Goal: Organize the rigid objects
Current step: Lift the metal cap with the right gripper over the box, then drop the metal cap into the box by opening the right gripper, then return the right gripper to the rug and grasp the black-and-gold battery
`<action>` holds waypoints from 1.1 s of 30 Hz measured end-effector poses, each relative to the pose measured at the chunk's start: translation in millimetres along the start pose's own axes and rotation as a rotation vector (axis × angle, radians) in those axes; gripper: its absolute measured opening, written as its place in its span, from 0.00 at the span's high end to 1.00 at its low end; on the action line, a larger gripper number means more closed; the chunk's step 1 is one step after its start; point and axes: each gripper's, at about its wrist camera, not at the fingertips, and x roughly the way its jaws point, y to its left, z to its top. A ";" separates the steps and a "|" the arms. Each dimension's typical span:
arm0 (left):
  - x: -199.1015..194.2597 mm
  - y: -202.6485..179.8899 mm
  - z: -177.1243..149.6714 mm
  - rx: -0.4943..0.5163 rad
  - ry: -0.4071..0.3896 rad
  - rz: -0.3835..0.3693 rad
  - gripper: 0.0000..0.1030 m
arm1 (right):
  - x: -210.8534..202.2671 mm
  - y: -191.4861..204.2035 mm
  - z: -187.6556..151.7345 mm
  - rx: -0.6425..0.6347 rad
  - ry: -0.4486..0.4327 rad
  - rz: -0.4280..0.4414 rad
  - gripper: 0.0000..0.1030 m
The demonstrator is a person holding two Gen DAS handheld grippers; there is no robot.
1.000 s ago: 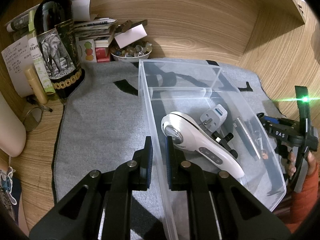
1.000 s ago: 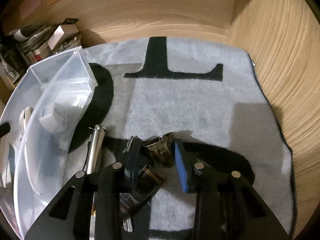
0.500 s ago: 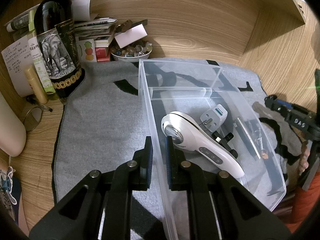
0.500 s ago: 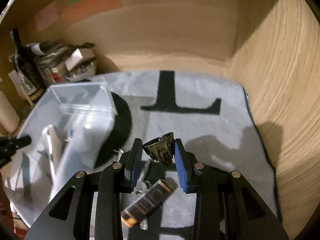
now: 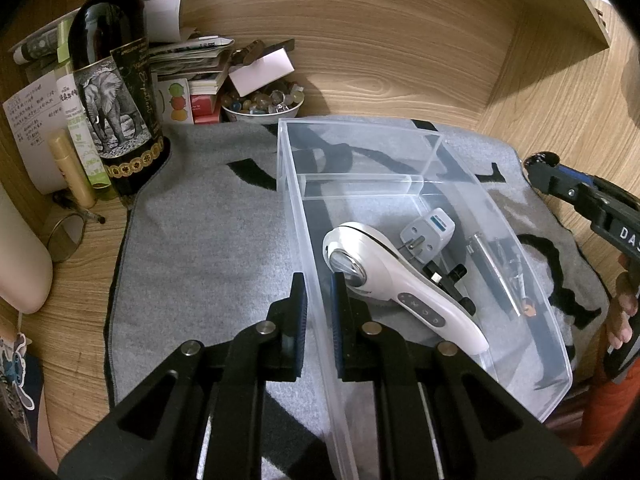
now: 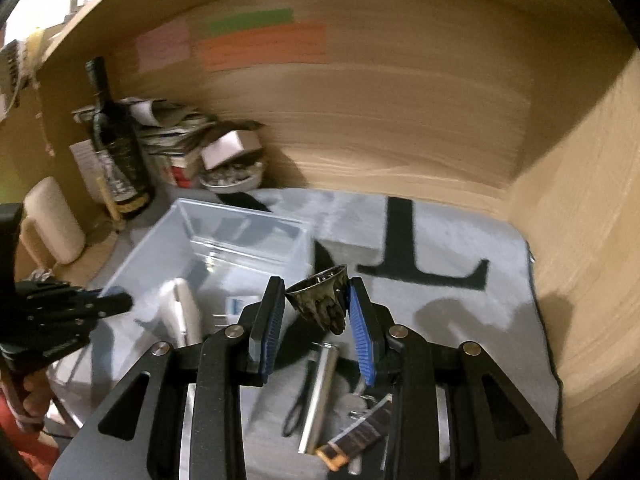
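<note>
The left hand-held gripper (image 5: 318, 308) was clamped on the near left wall of a clear plastic bin (image 5: 516, 248), one finger outside and one inside. The bin stood on a grey mat with black lettering (image 5: 208, 232) that covered the wooden tabletop (image 5: 76, 280). Inside it lay a white handheld device (image 5: 400, 284), a grey plug adapter (image 5: 428, 232) just right of it and a small black part (image 5: 452, 280) near them; a silver pen-like stick (image 5: 496, 272) showed at the bin's right wall, though whether it lay inside could not be told.

The right hand-held gripper (image 6: 316, 306) was raised above the mat to the right of the bin, its fingers closed on a small dark metal cup-shaped object (image 6: 320, 300) with a flared rim, held tilted. On the mat beneath it lay a silver cylinder (image 6: 318, 396) with a black loop, and beside that a dark bar with an orange end (image 6: 352, 440).

At the far left a dark wine bottle with an elephant label (image 5: 116, 92) stood at the mat's corner, with stacked papers (image 5: 188, 60) and a bowl of small stones (image 5: 262, 104) to its right.
</note>
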 end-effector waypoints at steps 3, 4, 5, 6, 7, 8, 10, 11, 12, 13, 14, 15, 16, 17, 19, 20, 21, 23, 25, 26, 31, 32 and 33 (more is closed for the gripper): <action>0.1 0.2 -0.2 0.001 0.000 0.001 0.90 | 2.7 11.7 1.3 -0.030 0.001 0.029 0.71; 0.2 0.2 -0.2 0.001 0.000 0.000 0.90 | 3.5 15.7 1.5 -0.040 0.003 0.036 0.71; 0.1 0.1 -0.2 0.000 0.000 0.000 0.90 | 5.5 20.7 1.4 -0.053 0.007 0.048 0.71; 0.1 0.1 -0.3 0.000 0.000 0.000 0.90 | 6.1 24.5 1.4 -0.061 0.010 0.055 0.71; 0.1 0.0 -0.3 0.001 0.000 0.001 0.90 | 8.1 29.0 0.9 -0.073 0.015 0.063 0.71; 0.2 0.1 -0.3 0.001 -0.001 0.000 0.90 | 9.6 32.0 0.3 -0.081 0.019 0.068 0.71; 0.7 -0.1 0.1 0.000 -0.001 0.000 0.90 | 14.2 38.3 -1.3 -0.096 0.035 0.082 0.71; 0.2 0.2 -0.3 0.000 -0.001 0.000 0.90 | 17.8 41.4 -2.5 -0.103 0.047 0.089 0.71; 0.1 0.1 -0.3 0.000 -0.001 0.000 0.90 | 20.2 43.0 -3.0 -0.107 0.055 0.093 0.71; 0.1 0.1 -0.3 0.000 -0.001 0.000 0.90 | 22.7 44.4 -4.1 -0.112 0.065 0.097 0.71; 0.1 0.1 -0.3 0.000 -0.001 0.000 0.90 | 25.2 45.9 -5.3 -0.118 0.074 0.101 0.71; 0.1 0.1 -0.3 0.000 -0.001 0.000 0.90 | 27.8 47.2 -6.6 -0.123 0.084 0.106 0.71; 0.5 -0.1 -0.1 0.001 -0.001 0.001 0.90 | 29.5 48.2 -7.5 -0.127 0.090 0.109 0.71; 0.1 0.2 -0.3 0.001 -0.001 0.001 0.90 | 31.5 49.6 -8.2 -0.131 0.096 0.111 0.71; 0.5 0.1 -0.1 0.001 -0.001 0.000 0.90 | 34.8 52.0 -9.5 -0.136 0.106 0.118 0.71; 0.2 0.3 -0.3 0.000 -0.001 0.000 0.90 | 35.5 53.4 -9.9 -0.137 0.107 0.120 0.71; -0.7 0.4 -0.9 -0.001 -0.001 -0.001 0.90 | 36.4 55.1 -10.5 -0.141 0.109 0.120 0.71; -0.6 0.4 -0.9 0.000 -0.001 -0.001 0.90 | 37.3 58.0 -11.3 -0.149 0.111 0.122 0.71; -0.7 0.4 -0.9 0.000 -0.001 -0.001 0.90 | 38.1 61.0 -12.1 -0.158 0.114 0.121 0.71; -0.6 0.4 -0.9 0.001 -0.001 0.000 0.90 | 38.6 62.4 -12.5 -0.162 0.117 0.123 0.71; -0.6 0.5 -0.8 0.001 -0.002 0.000 0.90 | 39.6 62.9 -12.5 -0.166 0.124 0.115 0.67; -0.5 0.6 -0.8 0.000 -0.002 -0.001 0.90 | 38.2 62.3 -12.0 -0.162 0.119 0.114 0.63; -0.6 0.5 -0.9 0.000 -0.001 -0.001 0.90 | 35.7 61.3 -11.3 -0.158 0.109 0.114 0.62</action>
